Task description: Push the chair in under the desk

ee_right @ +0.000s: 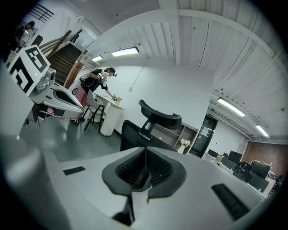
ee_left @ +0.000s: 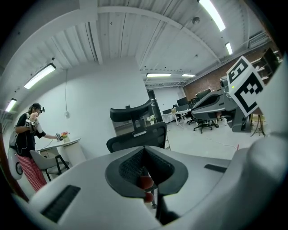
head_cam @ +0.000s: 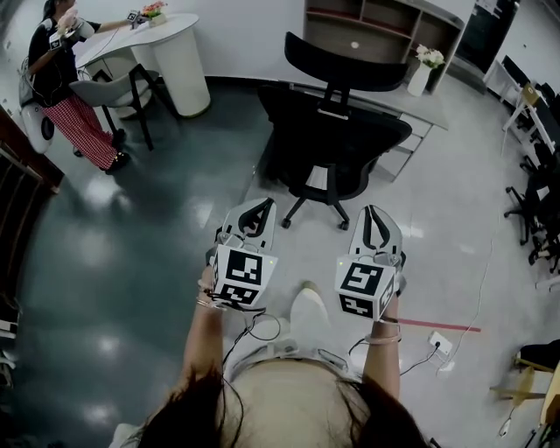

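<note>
In the head view a black office chair with a headrest stands a step ahead of me, its back towards me and its seat by the light grey desk. My left gripper and right gripper are held side by side short of the chair's wheeled base, apart from it. The jaws of both are shut with nothing between them. The left gripper view looks past its shut jaws at the chair. The chair's backrest rises behind the right gripper in its own view.
A person stands at a round white table at the back left, beside a grey chair. A shelf unit and a vase of flowers are behind the desk. More office chairs stand at the right. A power strip with cable lies on the floor.
</note>
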The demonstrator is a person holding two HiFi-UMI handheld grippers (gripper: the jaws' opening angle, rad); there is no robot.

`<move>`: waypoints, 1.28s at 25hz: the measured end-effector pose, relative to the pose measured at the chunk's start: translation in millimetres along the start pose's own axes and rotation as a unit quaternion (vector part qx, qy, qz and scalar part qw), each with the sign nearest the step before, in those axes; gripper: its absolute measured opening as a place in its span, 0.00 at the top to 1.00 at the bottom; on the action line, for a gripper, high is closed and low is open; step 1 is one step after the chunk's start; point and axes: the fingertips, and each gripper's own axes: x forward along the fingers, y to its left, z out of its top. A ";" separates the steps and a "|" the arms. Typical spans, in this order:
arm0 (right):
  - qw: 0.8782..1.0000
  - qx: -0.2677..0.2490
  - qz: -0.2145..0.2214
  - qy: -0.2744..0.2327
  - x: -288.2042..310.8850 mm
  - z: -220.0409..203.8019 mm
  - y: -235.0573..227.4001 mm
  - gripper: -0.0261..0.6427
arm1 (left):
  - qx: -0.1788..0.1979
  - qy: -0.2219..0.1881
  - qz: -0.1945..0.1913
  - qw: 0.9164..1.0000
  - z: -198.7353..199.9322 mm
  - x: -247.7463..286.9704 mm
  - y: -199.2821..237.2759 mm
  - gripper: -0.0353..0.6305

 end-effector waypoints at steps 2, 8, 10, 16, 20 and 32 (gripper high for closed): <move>1.000 -0.002 0.000 -0.003 -8.2 0.0 1.9 0.92 | -0.003 0.000 0.000 1.000 -1.5 -7.7 -5.3 0.93; 1.000 -0.005 -0.002 -0.010 -28.0 -4.4 2.1 0.92 | 0.005 0.002 0.003 1.000 -2.5 -22.3 -18.4 0.93; 1.000 -0.005 -0.004 -0.011 -33.3 -5.6 1.3 0.92 | 0.003 0.000 0.002 1.000 -1.2 -26.6 -22.3 0.93; 1.000 -0.003 -0.011 -0.015 -46.4 -10.7 -3.5 0.92 | 0.002 -0.001 0.000 1.000 -1.8 -36.4 -33.0 0.93; 1.000 -0.001 -0.017 -0.020 -51.4 -15.0 -9.3 0.92 | -0.005 -0.003 0.001 1.000 -2.6 -38.5 -39.2 0.93; 0.999 -0.011 -0.012 -0.037 -40.7 -11.5 -15.5 0.92 | -0.003 -0.004 0.018 1.000 4.0 -31.1 -39.7 0.93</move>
